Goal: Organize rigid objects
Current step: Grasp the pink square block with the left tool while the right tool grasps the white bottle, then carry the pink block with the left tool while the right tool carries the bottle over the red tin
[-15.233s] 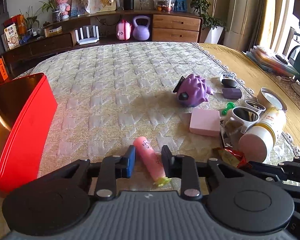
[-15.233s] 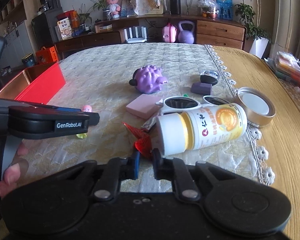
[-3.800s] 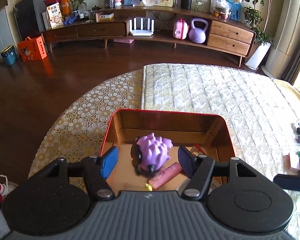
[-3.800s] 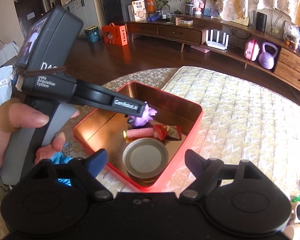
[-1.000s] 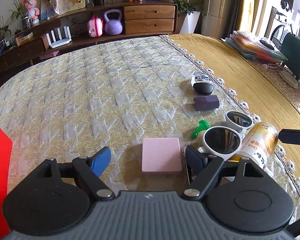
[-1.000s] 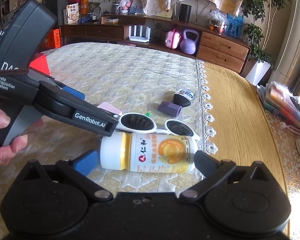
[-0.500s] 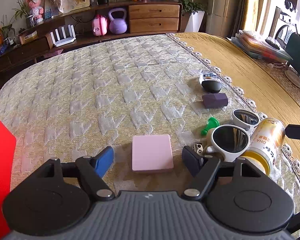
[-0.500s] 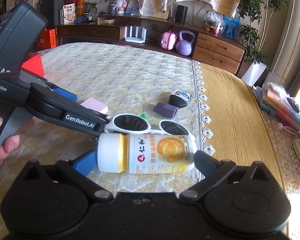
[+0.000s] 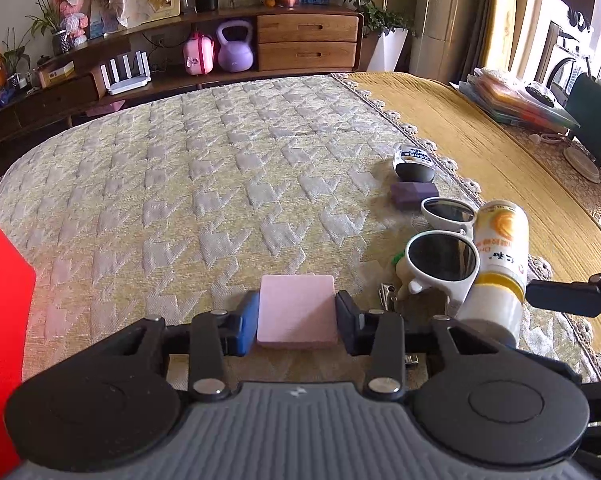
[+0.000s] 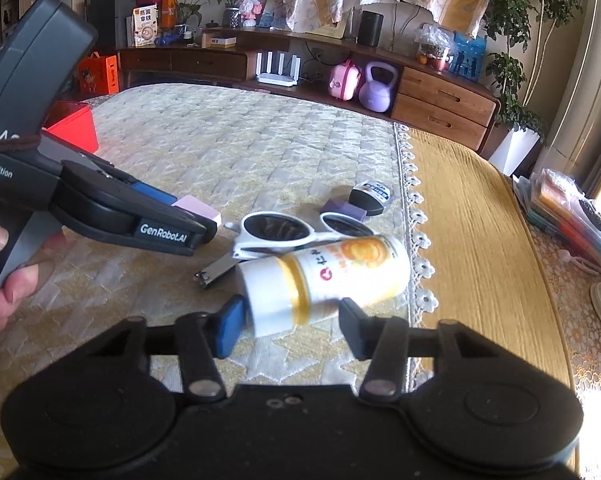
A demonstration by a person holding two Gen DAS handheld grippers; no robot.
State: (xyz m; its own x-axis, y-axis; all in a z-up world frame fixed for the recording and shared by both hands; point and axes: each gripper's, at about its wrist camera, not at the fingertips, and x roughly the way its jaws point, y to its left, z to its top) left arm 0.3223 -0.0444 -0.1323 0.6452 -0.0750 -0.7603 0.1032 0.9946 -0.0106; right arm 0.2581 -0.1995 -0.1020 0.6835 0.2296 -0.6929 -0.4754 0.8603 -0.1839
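Left gripper [image 9: 296, 318] is closing on the pink block [image 9: 297, 309] at lower centre, pads touching its sides, while the right gripper [image 10: 290, 326] closes on the tilted bottle [image 10: 324, 280]; next, probably, lifting both toward the red box [image 9: 0, 320] at left.

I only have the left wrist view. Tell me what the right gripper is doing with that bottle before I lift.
Observer: The right gripper is closing its jaws on the supplement bottle. The pads meet it near the white-cap end.
Operator: Report anything near those jaws.
Observer: A metal nail clipper lies on the cloth just left of the cap, outside the jaws.
Operator: Check my left gripper from that side.
Observer: The left gripper, jaws closing, has the pink block between its pads. A hand grips its handle.
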